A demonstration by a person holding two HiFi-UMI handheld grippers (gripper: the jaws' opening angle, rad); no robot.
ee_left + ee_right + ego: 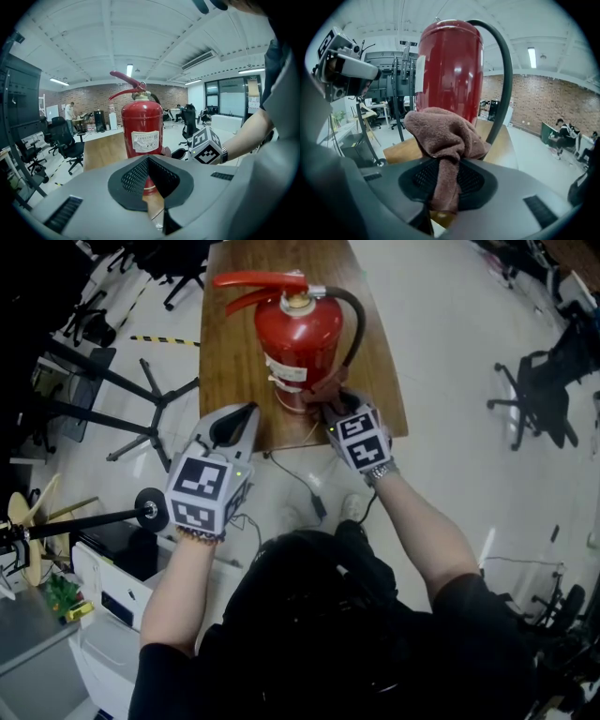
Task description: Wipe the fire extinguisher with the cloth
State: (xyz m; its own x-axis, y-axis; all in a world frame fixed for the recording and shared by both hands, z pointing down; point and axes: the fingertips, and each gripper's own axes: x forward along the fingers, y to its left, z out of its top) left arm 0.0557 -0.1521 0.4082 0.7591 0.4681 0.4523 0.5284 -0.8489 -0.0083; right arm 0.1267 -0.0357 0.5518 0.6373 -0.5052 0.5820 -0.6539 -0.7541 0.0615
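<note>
Right tool is clamping the cloth, bunched forward for wiping the fire extinguisher low down; left tool is hovering clenched, empty.

No text is legible in any view. The fire extinguisher carries a pale label on its red cylinder; the print on it is too small to read. The left marker cube and the right marker cube carry black-and-white square patterns only. Yellow-and-black hazard tape marks the floor.
</note>
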